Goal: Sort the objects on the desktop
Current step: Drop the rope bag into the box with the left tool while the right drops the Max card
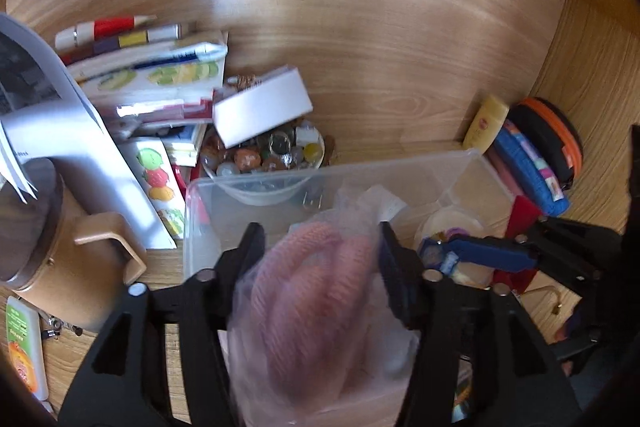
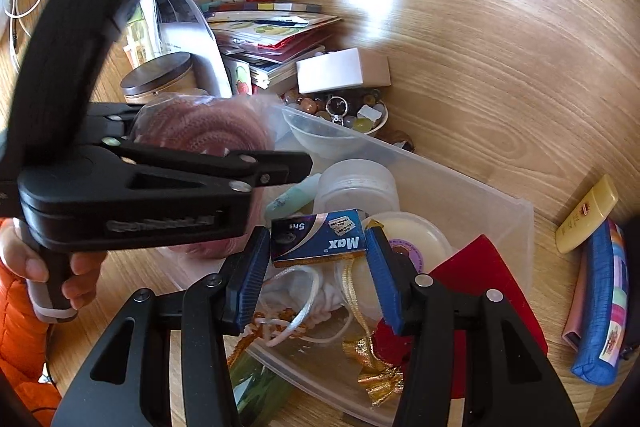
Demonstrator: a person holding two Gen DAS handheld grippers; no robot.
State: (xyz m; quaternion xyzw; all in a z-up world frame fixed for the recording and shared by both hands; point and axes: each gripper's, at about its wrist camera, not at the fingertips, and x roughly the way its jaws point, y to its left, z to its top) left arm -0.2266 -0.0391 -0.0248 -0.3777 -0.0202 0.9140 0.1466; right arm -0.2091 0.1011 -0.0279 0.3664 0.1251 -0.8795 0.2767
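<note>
A pink knitted item in a thin clear bag (image 1: 312, 291) hangs between the jaws of my left gripper (image 1: 320, 231) over a clear plastic bin (image 1: 320, 169). The jaws stand apart and the blurred bag sits loosely in the gap. From the right wrist view, the left gripper (image 2: 296, 167) is side-on above the bin (image 2: 460, 195), with the pink bag (image 2: 200, 127) behind it. My right gripper (image 2: 316, 229) is shut on a small blue "Max" box (image 2: 320, 237) above the bin. The bin holds round tubs, a white drawstring pouch, gold ribbon and a red card.
A bowl of beads (image 1: 264, 155), a white box (image 1: 260, 107) and a pile of books stand behind the bin. A lidded canister (image 1: 40, 227) is at its left. A yellow tube (image 1: 486, 123) and blue pencil case (image 1: 528, 167) lie at its right. A person's hand (image 2: 40, 267) holds the left gripper's handle.
</note>
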